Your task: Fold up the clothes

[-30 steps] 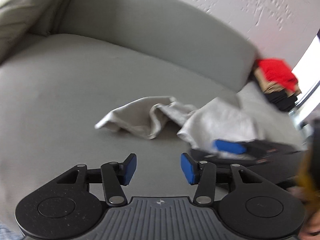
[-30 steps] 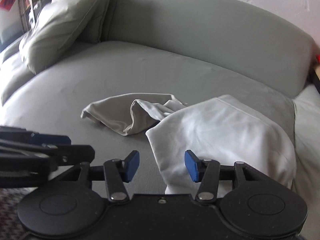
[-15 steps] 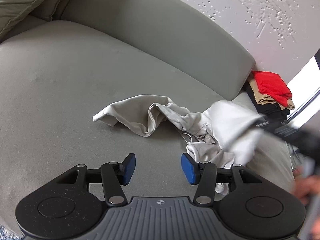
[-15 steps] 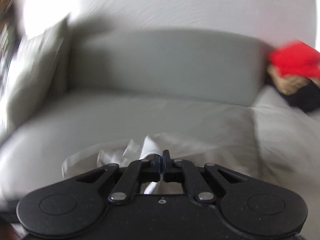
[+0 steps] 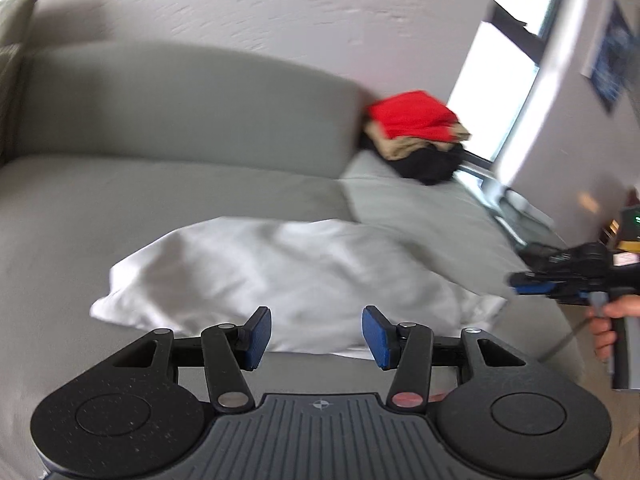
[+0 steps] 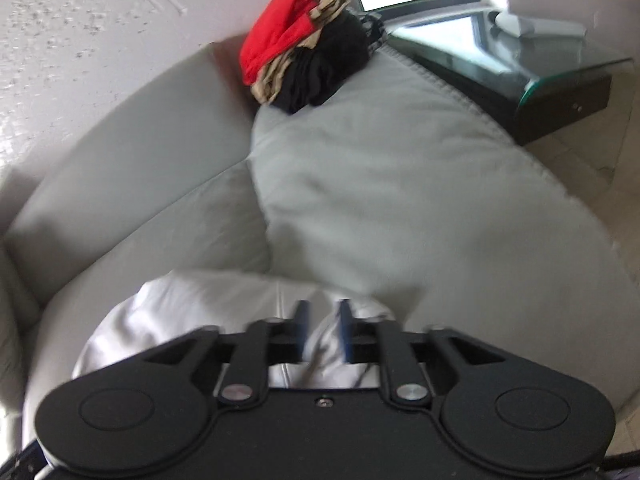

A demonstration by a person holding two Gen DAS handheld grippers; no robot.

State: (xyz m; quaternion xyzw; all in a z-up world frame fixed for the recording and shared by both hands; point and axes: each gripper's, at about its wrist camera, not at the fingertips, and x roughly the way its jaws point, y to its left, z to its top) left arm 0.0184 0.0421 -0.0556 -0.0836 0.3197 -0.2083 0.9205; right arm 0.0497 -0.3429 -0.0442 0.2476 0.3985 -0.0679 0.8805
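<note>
A white garment lies spread in soft folds on the grey sofa seat. My left gripper is open and empty, just in front of the garment's near edge. My right gripper has its jaws partly apart with white cloth showing between and beyond them; it also shows at the right edge of the left wrist view, off the garment's right end. The frames are blurred, so whether cloth is still pinched is unclear.
A stack of folded clothes, red on top, tan and black below, sits on the sofa's right cushion by the backrest. A dark glass-topped table stands to the right under a window.
The right gripper was shut on the white cloth and pulled it rightward; the garment now lies spread out and its jaws have parted. Both views swung right. The left gripper stayed open.
</note>
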